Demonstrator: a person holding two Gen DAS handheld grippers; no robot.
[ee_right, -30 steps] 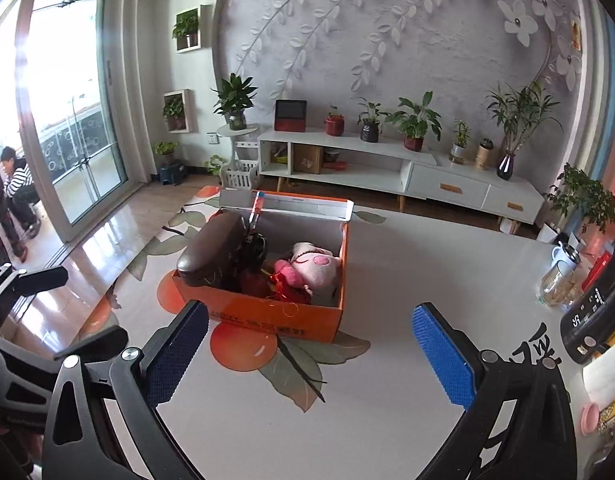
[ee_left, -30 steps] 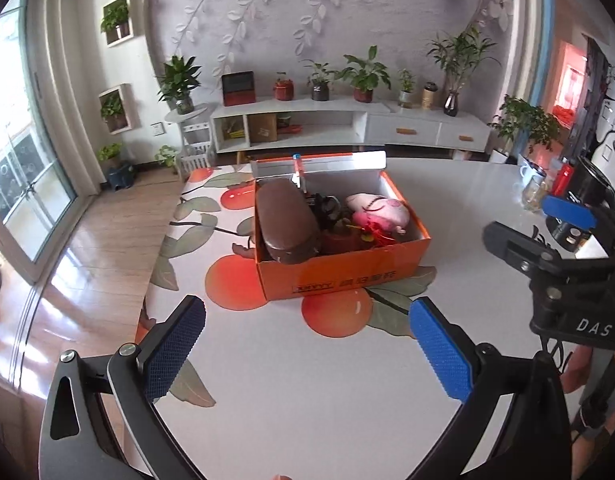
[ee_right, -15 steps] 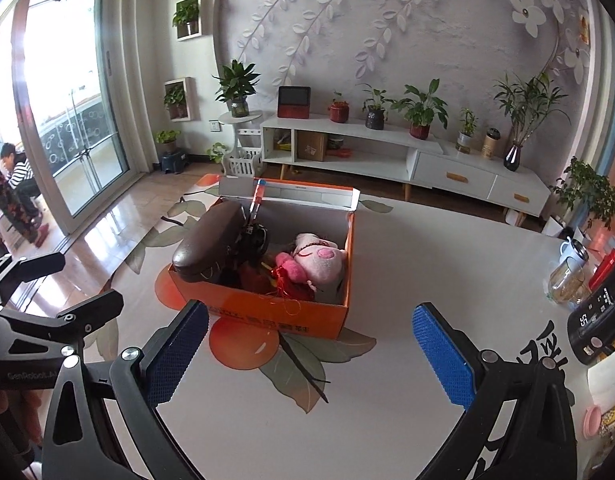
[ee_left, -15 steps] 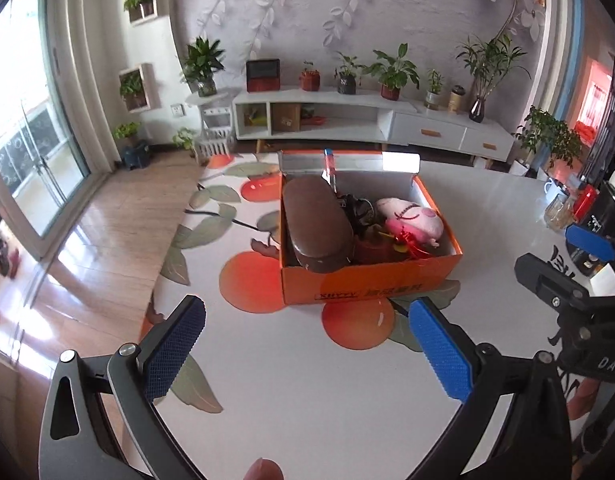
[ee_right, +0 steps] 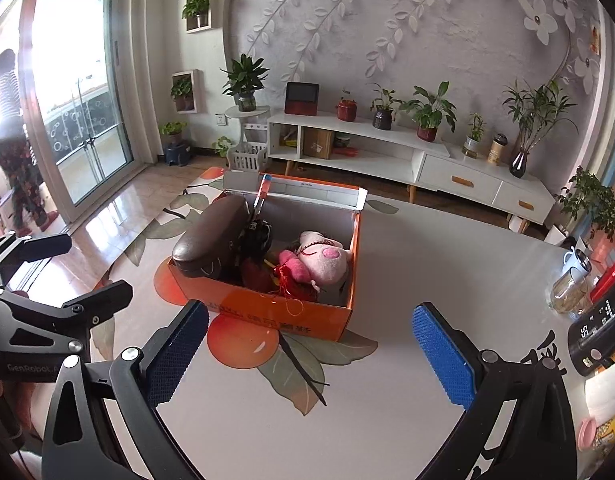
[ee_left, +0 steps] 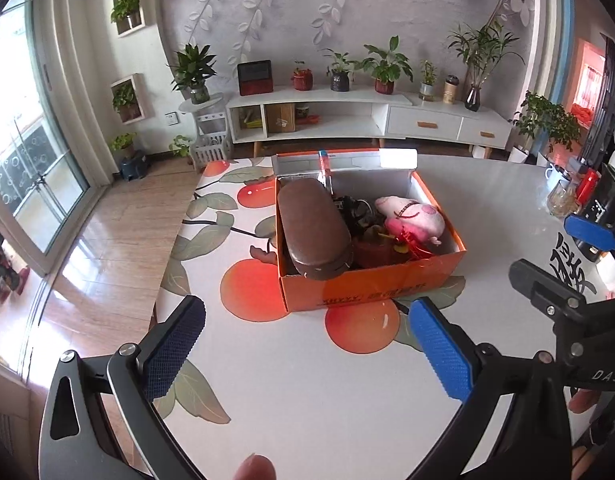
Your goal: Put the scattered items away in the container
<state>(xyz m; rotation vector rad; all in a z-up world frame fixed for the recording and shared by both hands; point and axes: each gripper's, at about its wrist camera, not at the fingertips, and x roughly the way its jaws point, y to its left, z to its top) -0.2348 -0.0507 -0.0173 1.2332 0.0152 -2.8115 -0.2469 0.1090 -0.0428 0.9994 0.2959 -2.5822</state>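
Note:
An orange cardboard box (ee_left: 371, 286) stands on the table, also in the right wrist view (ee_right: 267, 314). Inside lie a brown glasses case (ee_left: 311, 234) (ee_right: 209, 238), a pink plush pig (ee_left: 413, 218) (ee_right: 321, 258), a pen (ee_left: 324, 170) (ee_right: 261, 196), a dark tangled item and something red. My left gripper (ee_left: 307, 346) is open and empty, in front of the box. My right gripper (ee_right: 309, 350) is open and empty, in front of the box; it also shows at the right of the left wrist view (ee_left: 563, 272).
The table (ee_left: 307, 400) has a white cloth printed with oranges and leaves. At its right edge stand a glass jar (ee_right: 569, 292), a red bottle (ee_right: 607, 280) and a black appliance (ee_right: 599, 326). A white cabinet with plants (ee_right: 387, 148) lines the far wall.
Both grippers have drawn back and risen a little from the box, so more of the room shows. Both stay open and empty. The box's contents have not moved.

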